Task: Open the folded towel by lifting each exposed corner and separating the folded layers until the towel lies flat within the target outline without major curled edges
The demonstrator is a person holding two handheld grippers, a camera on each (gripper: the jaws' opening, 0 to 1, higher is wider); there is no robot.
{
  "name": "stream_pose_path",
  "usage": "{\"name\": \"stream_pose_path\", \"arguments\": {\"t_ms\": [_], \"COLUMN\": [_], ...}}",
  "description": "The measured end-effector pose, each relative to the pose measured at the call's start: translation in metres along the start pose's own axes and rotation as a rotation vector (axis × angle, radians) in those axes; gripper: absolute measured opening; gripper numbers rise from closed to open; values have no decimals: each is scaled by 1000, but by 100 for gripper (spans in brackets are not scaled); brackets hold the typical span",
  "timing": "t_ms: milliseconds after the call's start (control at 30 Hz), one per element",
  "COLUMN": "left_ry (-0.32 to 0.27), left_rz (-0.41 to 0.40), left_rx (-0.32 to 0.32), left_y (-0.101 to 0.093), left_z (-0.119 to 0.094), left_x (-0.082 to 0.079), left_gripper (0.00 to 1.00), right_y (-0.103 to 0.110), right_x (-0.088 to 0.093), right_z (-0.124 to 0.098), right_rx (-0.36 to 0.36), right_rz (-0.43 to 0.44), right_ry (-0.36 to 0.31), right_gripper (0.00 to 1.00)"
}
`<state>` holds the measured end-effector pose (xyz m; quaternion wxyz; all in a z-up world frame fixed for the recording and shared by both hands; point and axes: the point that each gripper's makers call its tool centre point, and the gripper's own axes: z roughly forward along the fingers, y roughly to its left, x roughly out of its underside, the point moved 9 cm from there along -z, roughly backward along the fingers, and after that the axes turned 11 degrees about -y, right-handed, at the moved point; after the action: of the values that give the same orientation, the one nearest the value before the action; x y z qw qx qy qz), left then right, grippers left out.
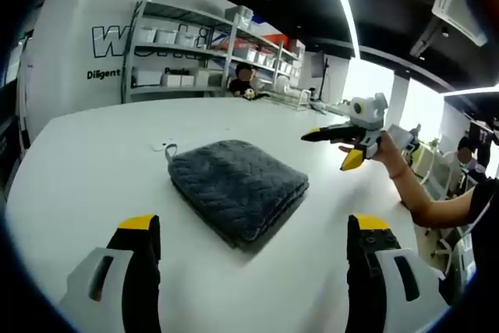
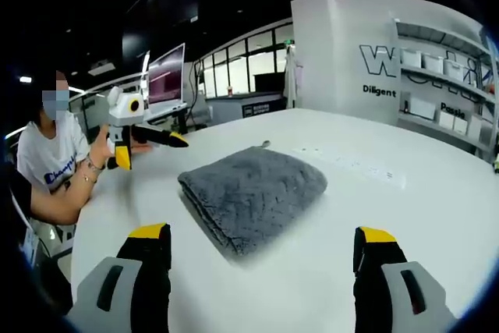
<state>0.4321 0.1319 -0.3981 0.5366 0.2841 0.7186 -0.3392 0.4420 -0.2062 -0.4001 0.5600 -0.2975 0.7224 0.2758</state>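
"Diligent" wall lettering (image 2: 380,90) behind towel (image 2: 253,190)

Towel (image 1: 238,189): dark grey, quilted wavy stitch pattern over its top; small pale grey loop at the far corner. Same grey in right gripper view (image 2: 253,189).

Table (image 1: 93,161): plain white, unpatterned.

Left gripper (image 1: 253,251): jaws black with yellow tips, white-grey housings below. Ahead and to its right, the right gripper (image 1: 341,148): white body, black jaws, yellow tips.

Right gripper view: own jaws black, yellow-tipped, grey housings (image 2: 257,259). Left gripper (image 2: 148,148) ahead to its left: white body, black jaws, yellow tips.

Person (image 2: 51,157): white T-shirt with blue lettering.

Wall (image 1: 86,52) beyond the towel: white, dark lettering. Shelves (image 1: 210,52): grey frame, white boxes.
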Motion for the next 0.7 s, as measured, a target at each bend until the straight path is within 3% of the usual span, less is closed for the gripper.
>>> {"name": "stream_pose_path", "arguments": {"t_ms": [267,533,700], "left_ry": [-23,-6,1], "left_rz": [9,-24,-31], "left_rx": [-5,-19,-41], "left_y": [3,19,20], "left_z": [-3,0,-2], "left_x": [-3,-1,3], "left_gripper": [99,99,99], "right_y": [-1,3,19], "right_x": [3,-3,-7], "right_z": [4,5,6], "right_rx": [-7,-25,-46], "right_rz": [-16,-21,-42], "right_ry": [33,16,-1], "right_gripper": [100,100,100]}}
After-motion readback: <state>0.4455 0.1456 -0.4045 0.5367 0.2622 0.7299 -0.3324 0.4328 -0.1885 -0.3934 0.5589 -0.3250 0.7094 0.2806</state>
